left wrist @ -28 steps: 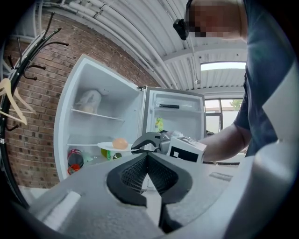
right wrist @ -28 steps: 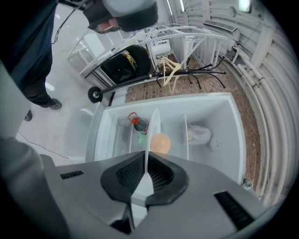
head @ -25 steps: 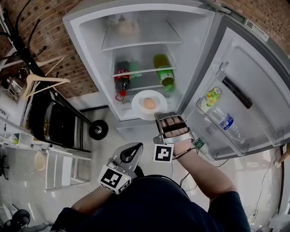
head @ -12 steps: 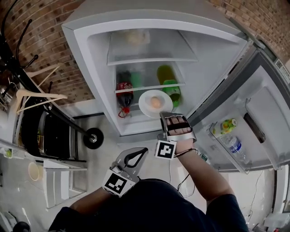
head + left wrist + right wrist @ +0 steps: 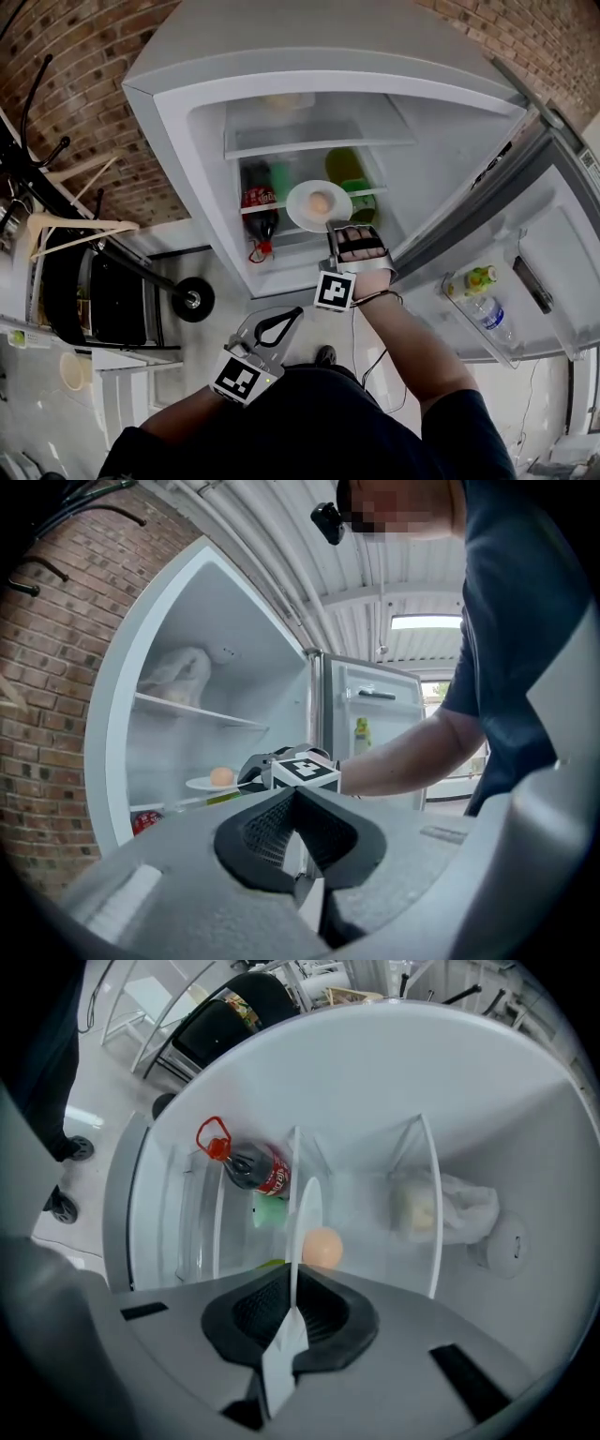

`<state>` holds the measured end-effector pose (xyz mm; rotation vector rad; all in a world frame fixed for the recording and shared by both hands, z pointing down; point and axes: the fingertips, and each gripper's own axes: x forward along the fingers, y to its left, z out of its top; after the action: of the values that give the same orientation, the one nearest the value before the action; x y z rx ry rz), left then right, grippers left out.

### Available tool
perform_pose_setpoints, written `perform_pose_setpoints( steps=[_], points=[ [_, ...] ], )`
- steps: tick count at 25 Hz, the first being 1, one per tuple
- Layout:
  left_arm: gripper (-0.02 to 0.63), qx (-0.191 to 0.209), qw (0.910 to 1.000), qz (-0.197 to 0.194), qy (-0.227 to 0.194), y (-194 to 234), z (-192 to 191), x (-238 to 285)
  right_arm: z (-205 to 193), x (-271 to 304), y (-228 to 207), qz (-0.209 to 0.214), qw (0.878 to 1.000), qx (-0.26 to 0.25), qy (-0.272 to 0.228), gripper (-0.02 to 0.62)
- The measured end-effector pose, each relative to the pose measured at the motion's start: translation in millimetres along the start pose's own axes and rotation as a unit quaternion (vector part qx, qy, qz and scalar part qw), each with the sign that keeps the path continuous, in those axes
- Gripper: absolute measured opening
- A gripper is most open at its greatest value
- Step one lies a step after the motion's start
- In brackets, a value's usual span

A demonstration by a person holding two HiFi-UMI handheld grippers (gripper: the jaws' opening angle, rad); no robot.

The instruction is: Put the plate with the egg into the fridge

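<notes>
- Fingers (image 5: 262,834) of the left gripper (image 5: 292,316) are pressed tip to tip with nothing between them. It is held low and close to the person's body, well short of the fridge (image 5: 187,141).
- Farther out, at the end of a stretched arm (image 5: 412,347), the right gripper (image 5: 331,232) has its fingers clamped on the near rim of the plate (image 5: 300,211).
- The plate is white and held about level, and the egg (image 5: 320,201) sits near its middle.
- The plate hangs in the mouth of the open fridge, at about the height of the middle shelf (image 5: 161,803). From where I stand I cannot tell whether it touches that shelf.
- Behind the plate, a dark cola bottle (image 5: 258,208) with a red label is on one side and a green bottle (image 5: 352,178) is on the other.
- Higher and deeper in, a pale bag (image 5: 441,1206) rests on the upper shelf (image 5: 197,711).
- The door (image 5: 553,234) is swung wide to the right. Its rack carries a clear water bottle (image 5: 489,314) and a small yellow-green bottle (image 5: 478,278).
- A brick wall (image 5: 84,94) runs behind the fridge.
</notes>
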<state>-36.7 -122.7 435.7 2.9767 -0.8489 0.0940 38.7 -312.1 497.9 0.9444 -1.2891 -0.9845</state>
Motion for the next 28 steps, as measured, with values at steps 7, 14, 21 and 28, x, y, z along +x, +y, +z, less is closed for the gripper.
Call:
perform_pose_setpoints(
  steps=[7, 14, 21, 28],
  points=[
    [0.005, -0.006, 0.9993, 0.037, -0.001, 18.7, 7.3, 8.7, 2.4, 33.4, -5.0, 0.017, 0.999, -0.033, -0.007, 0.021],
    [0.005, -0.001, 0.9988, 0.049, 0.002, 26.7, 6.8, 14.5, -2.9, 61.3, -6.9, 0.041, 0.998, -0.051, -0.003, 0.021],
    [0.005, -0.004, 0.9985, 0.054, 0.006, 25.4, 3.4, 18.0, -1.9, 73.1, -2.4, 0.054, 0.997, -0.051, -0.006, 0.021],
    [0.005, -0.015, 0.9981, 0.06, 0.006, 23.7, 0.4, 18.1, 1.1, 81.0, -2.2, 0.082, 0.995, -0.048, -0.015, 0.021]
  ],
)
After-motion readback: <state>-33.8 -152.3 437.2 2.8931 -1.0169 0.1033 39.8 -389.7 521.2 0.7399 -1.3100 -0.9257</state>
